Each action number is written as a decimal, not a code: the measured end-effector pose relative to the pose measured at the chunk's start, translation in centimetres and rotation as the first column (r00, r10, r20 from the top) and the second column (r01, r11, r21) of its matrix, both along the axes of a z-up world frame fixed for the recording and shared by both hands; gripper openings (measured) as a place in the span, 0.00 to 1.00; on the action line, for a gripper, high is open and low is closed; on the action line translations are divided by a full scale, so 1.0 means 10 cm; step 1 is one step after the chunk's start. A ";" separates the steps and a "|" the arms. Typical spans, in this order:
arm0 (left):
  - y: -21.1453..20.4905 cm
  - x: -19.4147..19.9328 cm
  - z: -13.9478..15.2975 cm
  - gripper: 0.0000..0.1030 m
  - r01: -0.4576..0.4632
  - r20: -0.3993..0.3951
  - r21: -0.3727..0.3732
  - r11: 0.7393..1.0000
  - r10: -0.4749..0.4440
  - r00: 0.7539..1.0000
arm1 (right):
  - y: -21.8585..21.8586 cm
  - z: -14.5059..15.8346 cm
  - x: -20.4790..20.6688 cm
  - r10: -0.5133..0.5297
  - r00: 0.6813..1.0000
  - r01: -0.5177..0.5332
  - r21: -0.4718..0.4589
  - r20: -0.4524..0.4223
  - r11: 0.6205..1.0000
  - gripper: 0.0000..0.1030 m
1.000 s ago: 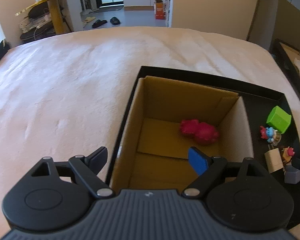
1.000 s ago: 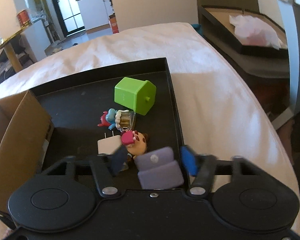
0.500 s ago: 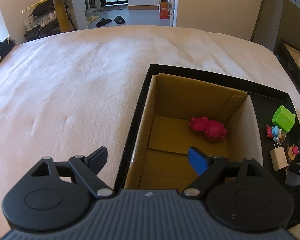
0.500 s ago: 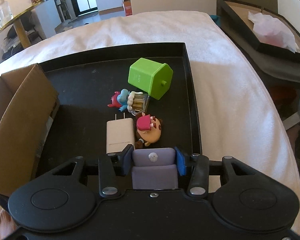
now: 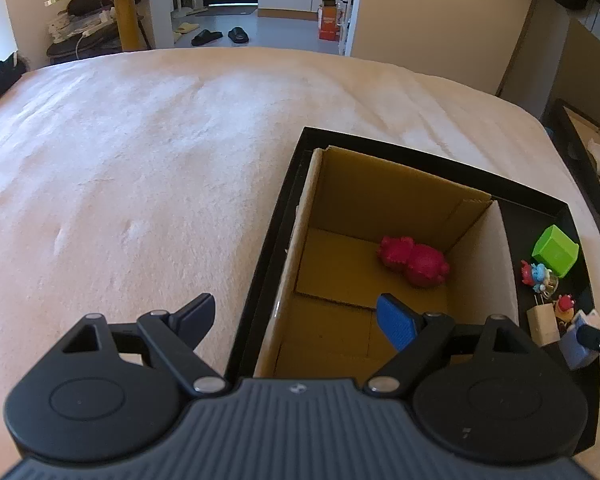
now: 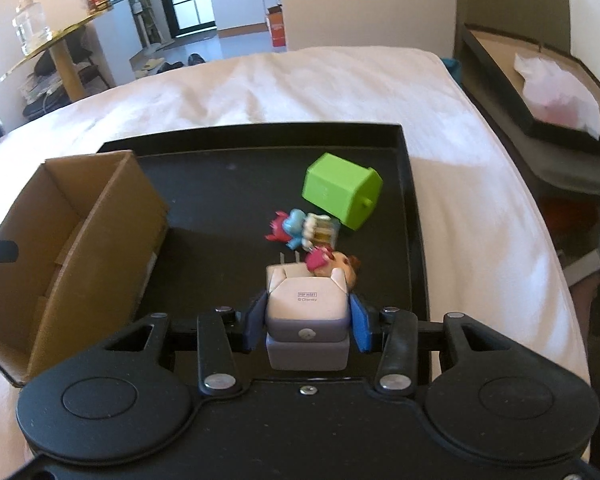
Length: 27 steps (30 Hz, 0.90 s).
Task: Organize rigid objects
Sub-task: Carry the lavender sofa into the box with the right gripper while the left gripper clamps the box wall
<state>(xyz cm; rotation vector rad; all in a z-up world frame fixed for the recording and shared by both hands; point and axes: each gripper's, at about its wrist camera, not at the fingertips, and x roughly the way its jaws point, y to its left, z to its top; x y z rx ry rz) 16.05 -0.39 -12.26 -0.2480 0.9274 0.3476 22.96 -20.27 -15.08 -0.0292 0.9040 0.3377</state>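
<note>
Cardboard box [image 5: 384, 240]: open-topped, standing in the left part of the black tray [image 6: 236, 184], on the bed [image 5: 140, 152].
Inside the box: a single red toy [image 5: 414, 260], lying on the floor of the box near its far right corner.
Black tray, right part: a green cube [image 6: 342, 190] tipped on its side towards the far right; just in front of it a blue and red figure [image 6: 296, 228]; nearer, a white plug [image 6: 284, 270] with its prongs pointing away, beside a small figure with a pink cap [image 6: 332, 264].
Right tool [image 6: 307, 322]: clenched on a grey block [image 6: 307, 312], blue pads pressing its two sides, held clear above the tray over the plug and the capped figure.
Grey block: pale top with small print, darker band with a round button, lighter base towards the camera.
Left tool [image 5: 296, 316]: released, jaws wide apart with nothing between them, one finger over the bed, the blue-padded one over the box.
Second tray [image 6: 540, 80]: off the bed to the right, holding crumpled pale wrapping [image 6: 560, 92].
</note>
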 end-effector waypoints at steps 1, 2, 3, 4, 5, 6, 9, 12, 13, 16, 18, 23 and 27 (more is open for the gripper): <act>0.01 -0.01 0.00 0.84 0.002 -0.001 0.002 1.000 -0.002 1.000 | 0.03 0.03 -0.01 0.005 1.000 -0.005 -0.003 0.005 1.000 0.42; 0.01 -0.01 -0.01 0.84 0.001 -0.002 0.003 1.000 -0.001 1.000 | 0.05 0.06 -0.01 0.011 1.000 -0.011 -0.004 0.012 1.000 0.42; 0.03 -0.02 -0.01 0.84 0.000 -0.001 0.001 1.000 0.000 1.000 | 0.08 0.09 -0.02 0.017 1.000 -0.017 -0.004 0.018 1.000 0.42; 0.03 -0.02 0.00 0.84 0.000 0.000 0.001 1.000 0.000 1.000 | 0.10 0.12 -0.02 0.022 0.999 -0.022 -0.005 0.024 1.000 0.42; 0.03 -0.03 0.00 0.84 0.003 0.002 0.002 1.000 -0.003 1.000 | 0.14 0.15 -0.02 0.028 0.999 -0.028 -0.006 0.033 1.000 0.42; 0.04 -0.04 0.00 0.84 0.006 0.004 0.003 1.000 -0.006 1.000 | 0.17 0.18 -0.02 0.034 0.999 -0.034 -0.007 0.040 0.999 0.42; 0.05 -0.06 0.01 0.84 0.020 0.010 0.001 1.000 -0.020 1.000 | 0.28 0.27 -0.01 0.057 0.996 -0.057 -0.014 0.068 0.998 0.42; 0.06 -0.07 -0.02 0.83 0.030 -0.003 0.011 0.999 -0.030 1.000 | 0.39 0.35 -0.01 0.082 0.991 -0.080 -0.025 0.102 0.997 0.42; 0.06 -0.08 -0.02 0.83 0.031 -0.002 0.008 0.999 -0.031 1.000 | 0.42 0.37 -0.01 0.089 0.989 -0.086 -0.030 0.114 0.996 0.42; 0.08 -0.09 -0.03 0.81 0.033 0.004 -0.002 0.999 -0.033 0.999 | 0.55 0.45 0.00 0.121 0.982 -0.116 -0.042 0.147 0.992 0.42; 0.08 -0.11 -0.03 0.81 0.037 0.013 0.000 0.999 -0.037 0.999 | 0.62 0.48 0.00 0.139 0.977 -0.133 -0.050 0.163 0.990 0.42; 0.12 -0.14 -0.07 0.69 0.048 0.021 -0.015 0.999 -0.048 0.999 | 0.81 0.58 0.00 0.175 0.965 -0.167 -0.057 0.198 0.984 0.42; 0.19 -0.15 -0.13 0.48 0.045 0.026 -0.048 0.998 -0.044 0.999 | 0.96 0.63 0.00 0.204 0.955 -0.196 -0.056 0.215 0.979 0.42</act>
